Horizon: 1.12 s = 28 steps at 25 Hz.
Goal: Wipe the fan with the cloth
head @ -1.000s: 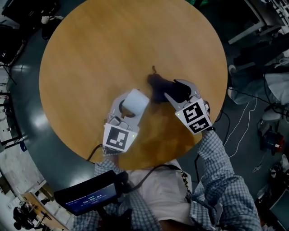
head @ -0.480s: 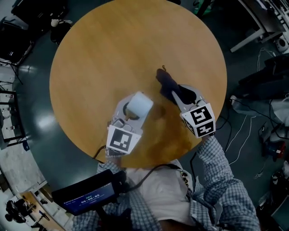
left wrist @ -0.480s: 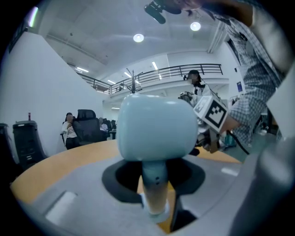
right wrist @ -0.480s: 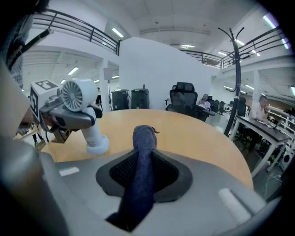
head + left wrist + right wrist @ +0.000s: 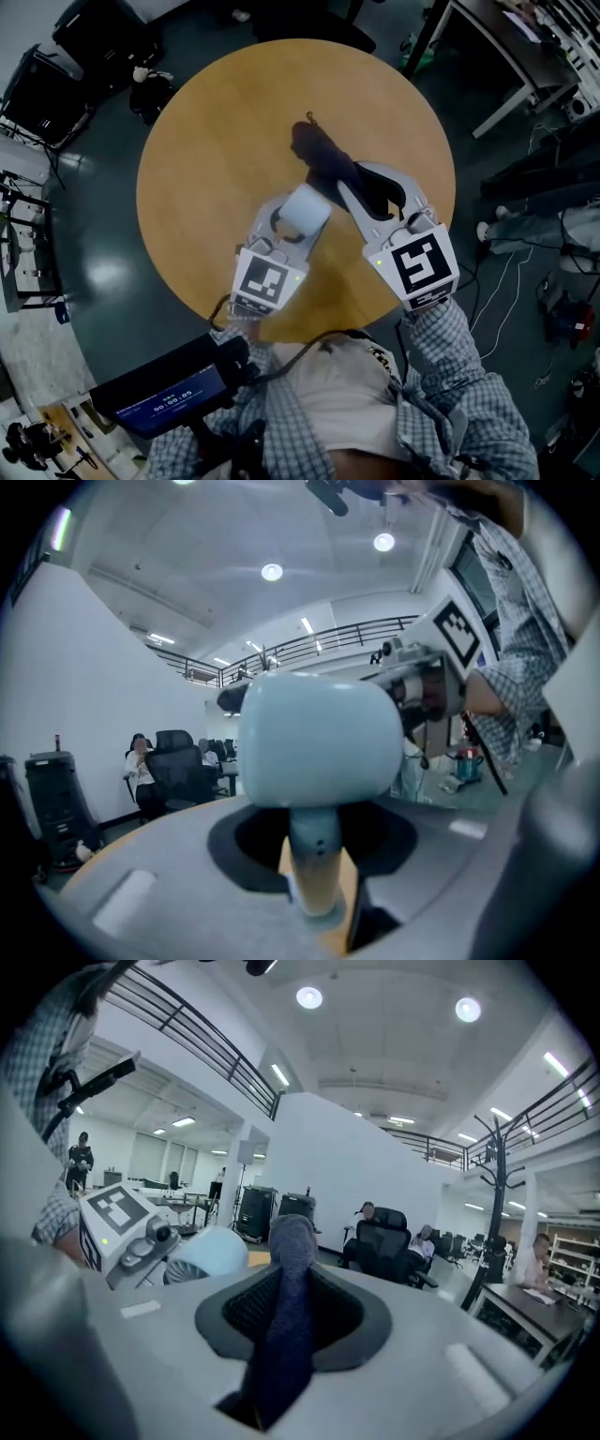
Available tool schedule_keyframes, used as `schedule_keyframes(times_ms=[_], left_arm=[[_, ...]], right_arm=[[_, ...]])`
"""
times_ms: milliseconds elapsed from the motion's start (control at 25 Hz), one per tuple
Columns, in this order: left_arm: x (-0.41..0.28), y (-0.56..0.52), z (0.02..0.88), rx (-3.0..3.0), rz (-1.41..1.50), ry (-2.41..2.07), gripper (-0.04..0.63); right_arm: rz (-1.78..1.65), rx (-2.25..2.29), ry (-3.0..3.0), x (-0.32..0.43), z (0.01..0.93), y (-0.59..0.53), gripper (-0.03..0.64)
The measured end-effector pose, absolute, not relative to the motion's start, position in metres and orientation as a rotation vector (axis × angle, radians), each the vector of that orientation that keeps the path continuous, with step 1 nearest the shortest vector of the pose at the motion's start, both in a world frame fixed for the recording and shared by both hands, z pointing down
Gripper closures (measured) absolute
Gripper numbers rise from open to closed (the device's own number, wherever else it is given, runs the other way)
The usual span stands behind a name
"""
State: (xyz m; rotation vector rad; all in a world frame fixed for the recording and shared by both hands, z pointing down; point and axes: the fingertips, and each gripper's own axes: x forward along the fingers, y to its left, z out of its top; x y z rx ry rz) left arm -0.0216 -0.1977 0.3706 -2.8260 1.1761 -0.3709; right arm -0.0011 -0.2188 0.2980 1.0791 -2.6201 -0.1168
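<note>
The right tool [image 5: 370, 187] has just been closing its jaws on the dark cloth [image 5: 323, 159], which lay on the worktop [image 5: 216, 141] between wide jaws 1 second ago; now the pads pinch it and it has come up off the wood. The left tool [image 5: 292, 223] is clamped on the stem of the small pale fan [image 5: 307, 207], as before, and it too looks raised. Both of the task's things are therefore in hand and carried above the worktop's near half. They sit just beside each other but apart, so I judge the wipe itself has not begun.

The fan's long axis runs along the left tool's line, stem in the jaws and rounded head [image 5: 319, 738] beyond the tips; in the head view it points away from the person and slightly right, toward the cloth. The cloth [image 5: 286, 1316] reaches out past its jaws the same way. Which side the fan's grille faces I cannot tell for sure.
</note>
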Motion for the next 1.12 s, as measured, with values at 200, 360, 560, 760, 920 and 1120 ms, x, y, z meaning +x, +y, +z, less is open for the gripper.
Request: schedule_keyframes(times_ms=[200, 360, 560, 760, 920, 1120], left_arm=[[-0.024, -0.201, 0.364, -2.763, -0.487, 1.177, 0.462], [-0.027, -0.203, 0.362, -2.748, -0.528, 1.183, 0.461], [-0.028, -0.204, 0.357, -2.715, -0.542, 1.205, 0.460], [-0.027, -0.201, 0.362, -2.710, -0.565, 1.234, 0.460], [-0.033, -0.198, 0.358, -2.751, -0.506, 1.268, 0.462], [-0.032, -0.196, 0.343, -2.772, -0.404, 1.259, 0.460]], right_arm=[[-0.327, 0.971, -2.669, -0.033, 0.247, -0.187, 0.526], [-0.376, 0.839, -2.711, -0.056, 0.235, -0.157, 0.526], [-0.302, 0.713, -2.747, -0.068, 0.245, -0.132, 0.528], [-0.209, 0.637, -2.709, -0.073, 0.264, -0.115, 0.529], [0.040, 0.585, -2.800, -0.081, 0.269, -0.105, 0.534], [0.262, 0.416, -2.861, -0.081, 0.263, -0.091, 0.532]])
